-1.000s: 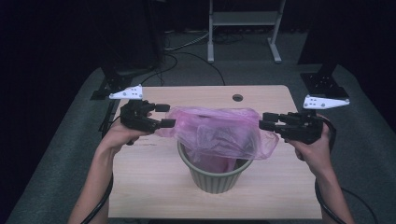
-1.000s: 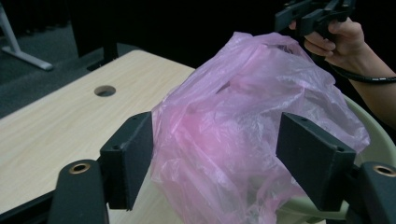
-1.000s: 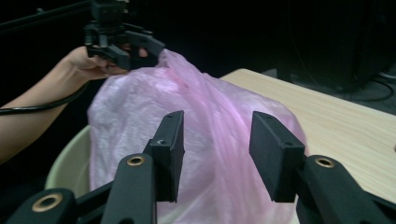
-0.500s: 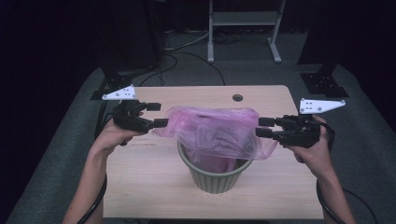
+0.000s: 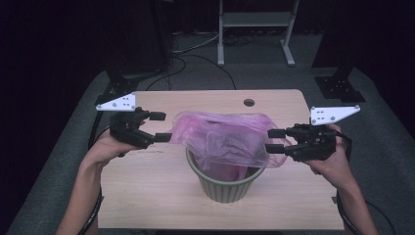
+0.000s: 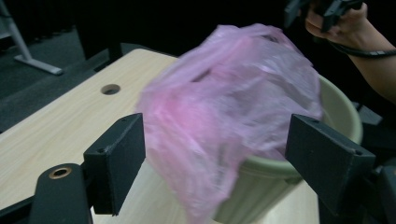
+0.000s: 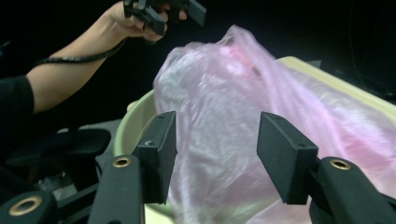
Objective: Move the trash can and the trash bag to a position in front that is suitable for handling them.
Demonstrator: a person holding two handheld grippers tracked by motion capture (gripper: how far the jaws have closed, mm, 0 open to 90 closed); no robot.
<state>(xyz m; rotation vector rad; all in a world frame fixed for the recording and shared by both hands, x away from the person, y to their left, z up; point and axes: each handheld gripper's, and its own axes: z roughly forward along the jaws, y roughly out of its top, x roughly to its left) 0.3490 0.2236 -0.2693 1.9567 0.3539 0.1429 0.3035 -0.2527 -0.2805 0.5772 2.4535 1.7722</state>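
One ribbed, olive-green plastic waste bin [image 5: 226,181] stands on one pale wooden table [image 5: 147,181], with one translucent pink plastic bag [image 5: 222,139] draped in and over its mouth. Two hand-held grippers flank it. Left gripper [image 5: 160,127]: jaws spread wide, bag edge between them, ungripped. Right gripper [image 5: 275,140]: jaws just opening, parted around the film, released.
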